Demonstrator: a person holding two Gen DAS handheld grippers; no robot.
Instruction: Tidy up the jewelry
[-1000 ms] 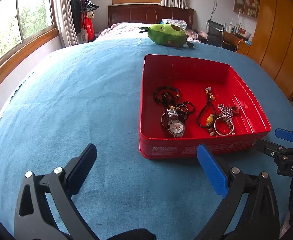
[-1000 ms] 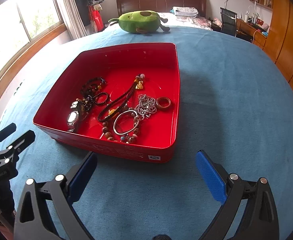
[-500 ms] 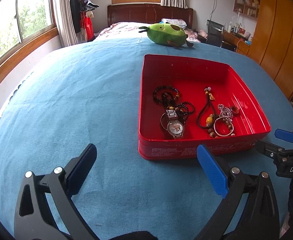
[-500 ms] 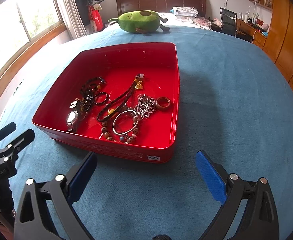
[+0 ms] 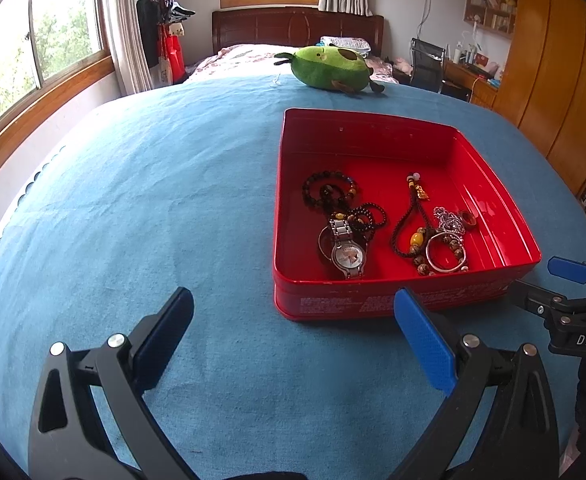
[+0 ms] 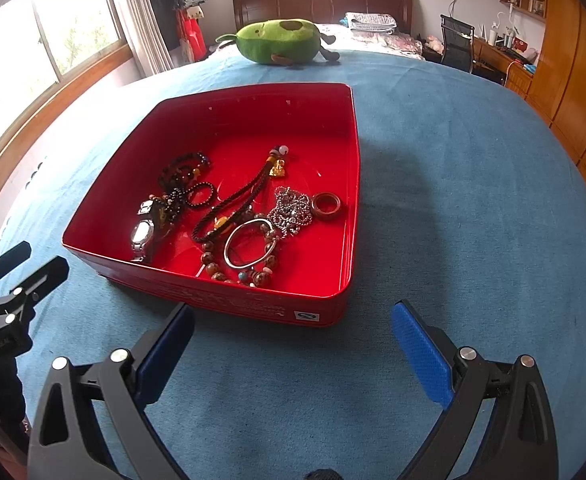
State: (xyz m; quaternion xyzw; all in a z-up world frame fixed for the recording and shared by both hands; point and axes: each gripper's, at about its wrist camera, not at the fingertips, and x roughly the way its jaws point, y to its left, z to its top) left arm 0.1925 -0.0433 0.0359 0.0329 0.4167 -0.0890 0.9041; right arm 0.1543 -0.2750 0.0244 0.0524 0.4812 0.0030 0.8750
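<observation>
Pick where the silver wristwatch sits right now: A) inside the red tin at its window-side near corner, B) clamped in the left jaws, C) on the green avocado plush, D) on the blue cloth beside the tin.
A: the silver wristwatch lies inside the red rectangular tin, among dark bead strands; both sets of jaws are open and empty.

Daylight floods in from the window (image 5: 33, 60) on my left, blown out to white glare at the upper left corners. My views are bright and sharp at the centre. The red tin (image 6: 355, 184) throws a soft shadow rightward onto the blue cloth (image 6: 473, 200). Fisheye bends the cloth's edges, and the corners vignette dark.
</observation>
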